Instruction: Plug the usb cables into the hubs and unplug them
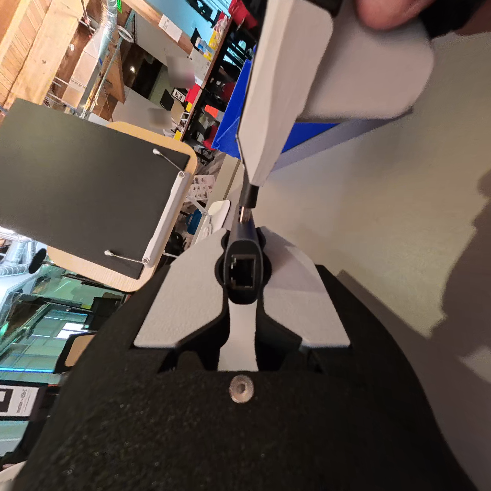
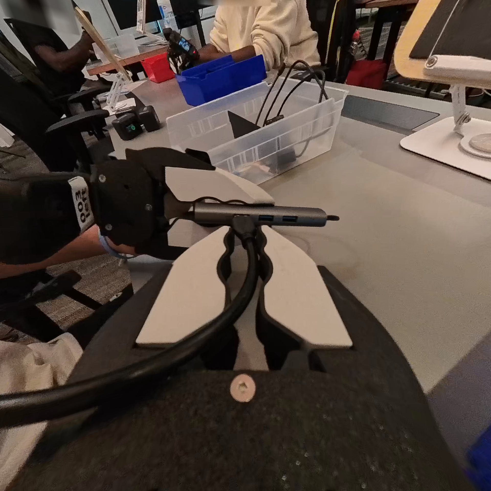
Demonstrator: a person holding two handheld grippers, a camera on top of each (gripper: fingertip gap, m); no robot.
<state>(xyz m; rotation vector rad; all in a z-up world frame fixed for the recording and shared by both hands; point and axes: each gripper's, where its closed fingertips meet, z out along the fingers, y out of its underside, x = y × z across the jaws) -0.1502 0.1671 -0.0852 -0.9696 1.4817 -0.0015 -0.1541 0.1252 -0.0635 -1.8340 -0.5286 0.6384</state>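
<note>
The left gripper (image 1: pixel 243 239) is clamped on a grey hub (image 1: pixel 243 268), which in the left wrist view sits dead centre between its white fingers (image 1: pixel 194 279), end-on, with a square port facing the camera. At 12 o'clock from the hub the right gripper (image 1: pixel 251 183) comes down from the top of that view, its fingers closed on a black plug (image 1: pixel 248 196) whose metal tip meets the hub's side. In the right wrist view the right gripper (image 2: pixel 244 231) is clamped on the same plug (image 2: pixel 243 225), held at its fingertips at 12 o'clock, and the plug is seated in the hub (image 2: pixel 292 214), which lies crosswise just beyond the tips, above the worktop (image 2: pixel 385 239). Two blue ports (image 2: pixel 265 218) lie free just to the 3 o'clock side of the plug. The black cable (image 2: pixel 212 326) runs back from the plug between the fingers and curves off toward 8 o'clock. The left gripper (image 2: pixel 220 204) enters from 9 o'clock, pinching the hub's left end from above and below. Farther off at 12 o'clock stands a clear bin (image 2: pixel 305 138) with more cables (image 2: pixel 292 79), a blue bin (image 2: pixel 220 79) behind it; a white stand (image 2: pixel 451 143) sits at 2 o'clock.
</note>
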